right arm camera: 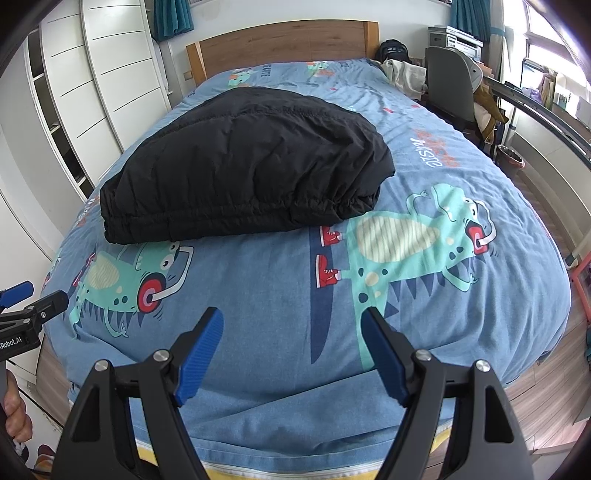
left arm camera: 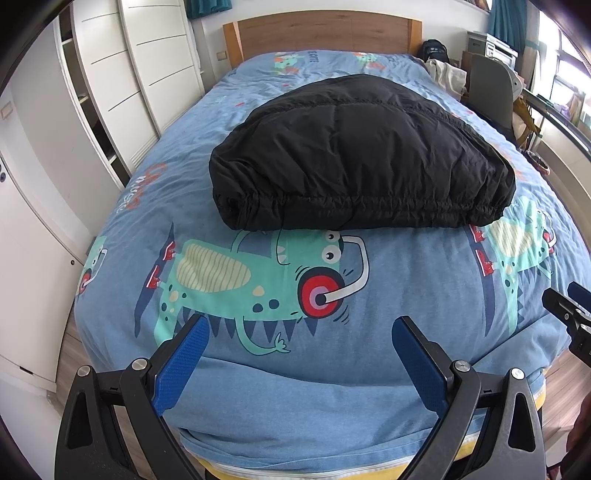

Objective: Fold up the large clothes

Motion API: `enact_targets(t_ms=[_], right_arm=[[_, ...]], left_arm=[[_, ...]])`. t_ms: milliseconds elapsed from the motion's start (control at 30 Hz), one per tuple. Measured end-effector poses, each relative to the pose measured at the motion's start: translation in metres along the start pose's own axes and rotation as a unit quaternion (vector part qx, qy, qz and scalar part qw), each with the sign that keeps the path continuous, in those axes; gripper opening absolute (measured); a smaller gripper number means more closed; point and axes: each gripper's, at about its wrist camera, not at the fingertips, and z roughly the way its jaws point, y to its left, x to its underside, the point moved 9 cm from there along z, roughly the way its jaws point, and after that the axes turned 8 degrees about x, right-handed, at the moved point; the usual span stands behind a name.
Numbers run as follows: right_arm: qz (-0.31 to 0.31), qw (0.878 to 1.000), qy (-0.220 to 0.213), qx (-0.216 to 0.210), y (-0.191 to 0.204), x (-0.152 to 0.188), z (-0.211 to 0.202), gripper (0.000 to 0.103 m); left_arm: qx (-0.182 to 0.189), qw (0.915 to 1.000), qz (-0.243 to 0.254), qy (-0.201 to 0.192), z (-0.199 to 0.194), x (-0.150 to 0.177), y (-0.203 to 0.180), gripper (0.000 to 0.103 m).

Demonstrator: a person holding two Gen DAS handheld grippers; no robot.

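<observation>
A black padded jacket (left arm camera: 354, 155) lies folded in a compact bundle on the middle of the bed, its gathered hem toward me; it also shows in the right wrist view (right arm camera: 243, 162). My left gripper (left arm camera: 301, 325) is open and empty above the near end of the bed, well short of the jacket. My right gripper (right arm camera: 293, 317) is open and empty too, over the near end of the bed, to the right of the jacket. Each gripper shows at the edge of the other's view: the right one (left arm camera: 569, 306) and the left one (right arm camera: 33, 299).
The bed has a blue dinosaur-print cover (left arm camera: 288, 373) and a wooden headboard (left arm camera: 321, 33). White wardrobes (left arm camera: 122, 74) stand along the left. A grey chair (right arm camera: 450, 85) with clothes, a desk and a small bin (right arm camera: 511, 160) stand on the right.
</observation>
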Motion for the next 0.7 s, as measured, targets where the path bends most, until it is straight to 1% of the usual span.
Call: enact_targets(t_ms=[600,700], right_arm=[[0.003,1.0,-0.007,0.007,-0.0044,-0.0011,-0.0041,0.076],[0.002,1.0,-0.009,0.009,-0.0056,-0.0015,-0.0042,0.076]], left_arm=[[-0.003,0.9999,-0.007,-0.008,-0.0037,0.003,0.0014,0.098],[0.004,0.9999,-0.013,-0.008,-0.0036,0.0039,0.0018,0.098]])
